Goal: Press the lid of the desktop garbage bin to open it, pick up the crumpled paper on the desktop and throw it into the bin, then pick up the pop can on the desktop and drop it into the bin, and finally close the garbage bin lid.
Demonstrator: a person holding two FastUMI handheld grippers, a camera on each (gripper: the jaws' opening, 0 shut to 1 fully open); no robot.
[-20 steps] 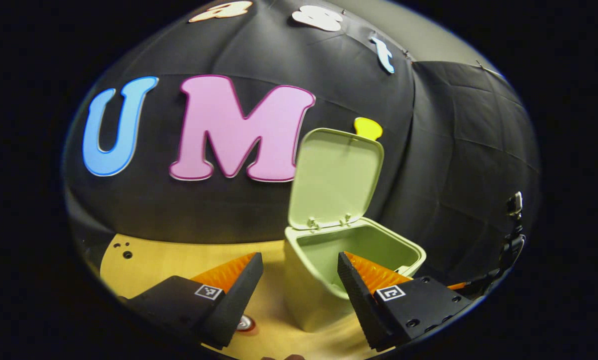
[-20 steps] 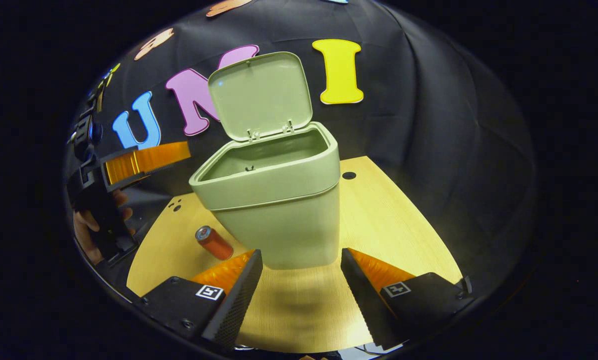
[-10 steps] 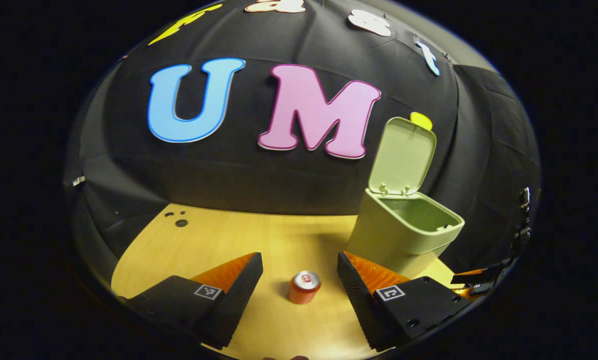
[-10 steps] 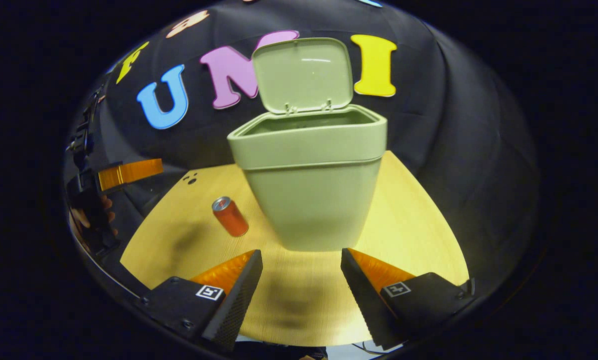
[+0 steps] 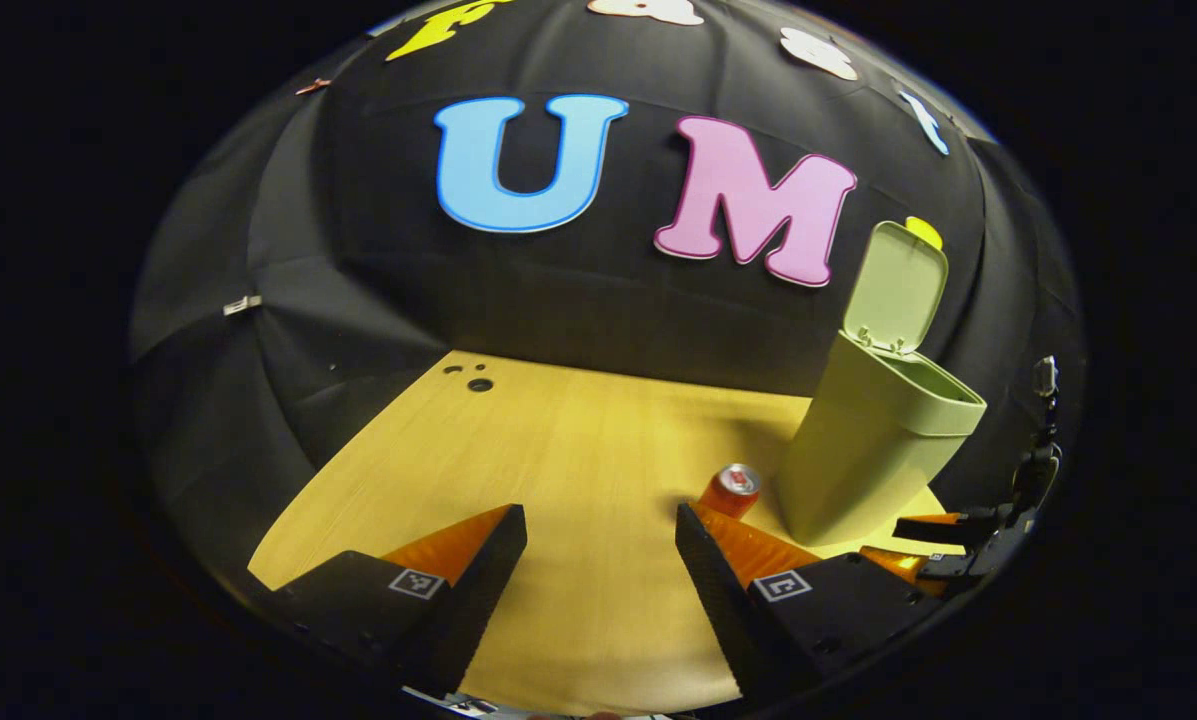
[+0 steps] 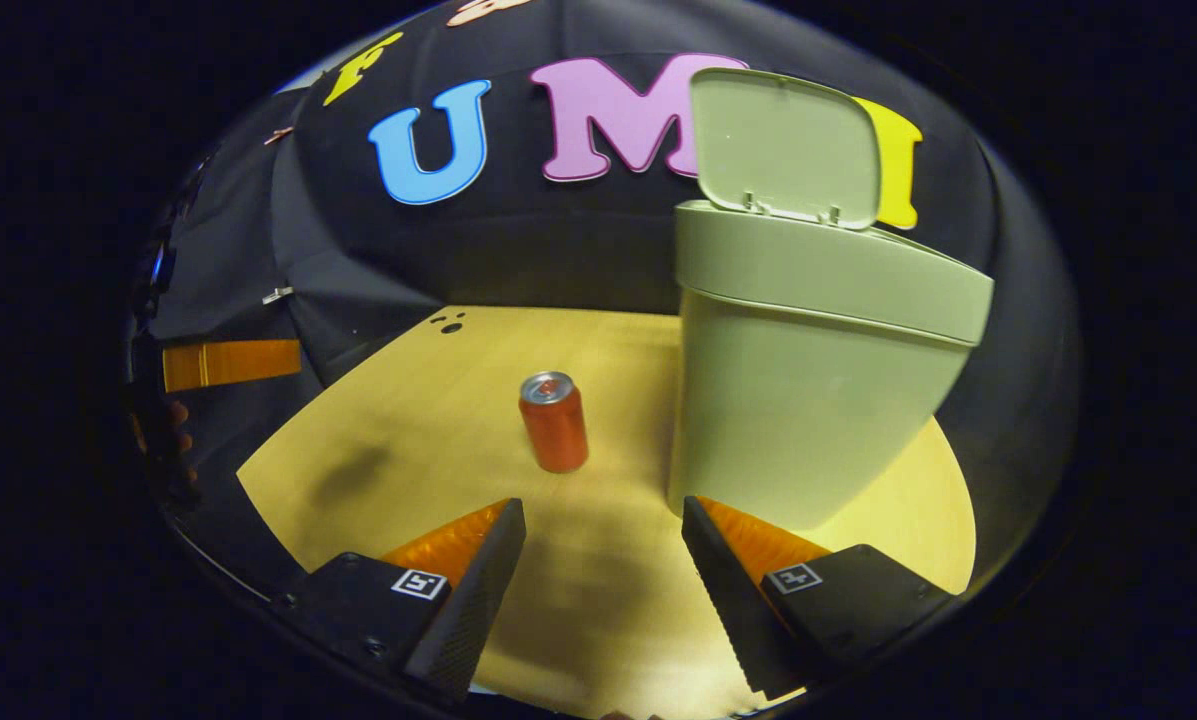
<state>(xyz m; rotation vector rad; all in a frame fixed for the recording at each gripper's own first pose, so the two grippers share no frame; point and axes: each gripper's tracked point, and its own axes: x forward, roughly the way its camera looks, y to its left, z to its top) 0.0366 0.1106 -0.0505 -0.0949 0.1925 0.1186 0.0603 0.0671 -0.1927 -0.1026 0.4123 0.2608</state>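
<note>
1. Two grippers, both with fingers spread wide and nothing between them: your left gripper (image 5: 601,540) and your right gripper (image 6: 604,535) hang above the wooden desktop (image 6: 438,420).
2. Your pop can (image 6: 554,422) stands upright on the desktop, just left of the bin (image 6: 808,400) in the right gripper view, ahead of your right gripper.
3. Your bin's lid (image 6: 783,145) stands raised.
4. In the left gripper view, the can (image 5: 730,489) sits just beside the bin's base (image 5: 863,450).
</note>
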